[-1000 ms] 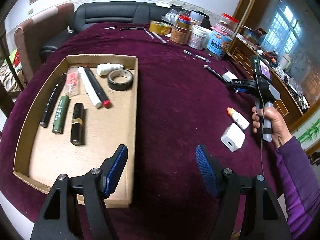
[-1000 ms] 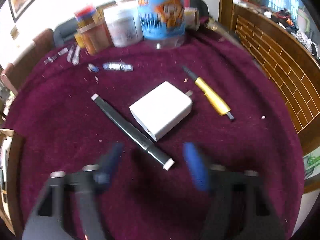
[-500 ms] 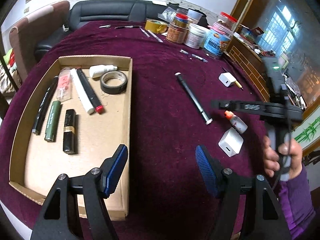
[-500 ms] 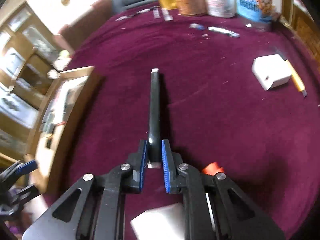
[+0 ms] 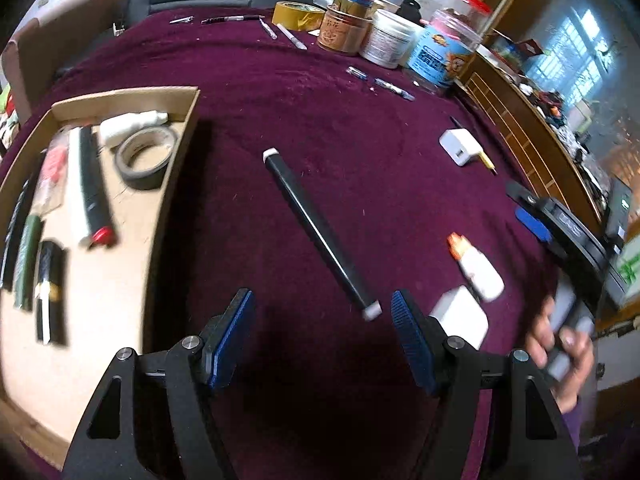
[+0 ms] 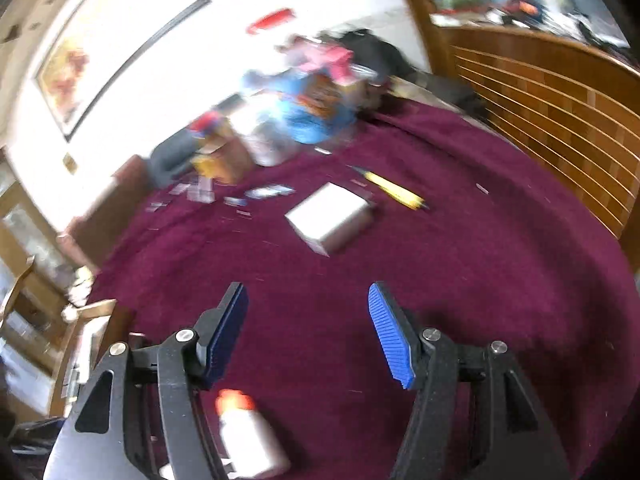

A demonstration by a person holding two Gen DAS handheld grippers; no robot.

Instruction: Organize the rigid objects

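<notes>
Cardboard tray (image 5: 176,168) already holds markers and tape; the black pen (image 5: 320,232), chargers and glue wait on the cloth. Left gripper (image 5: 324,332) gapes empty; right gripper (image 6: 306,330) is opening, nothing between.

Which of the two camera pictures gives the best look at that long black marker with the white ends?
The left wrist view. There the black marker lies whole and diagonal on the purple tablecloth, both white ends visible, just ahead of the left tongs. The right wrist view does not show it at all.
</notes>
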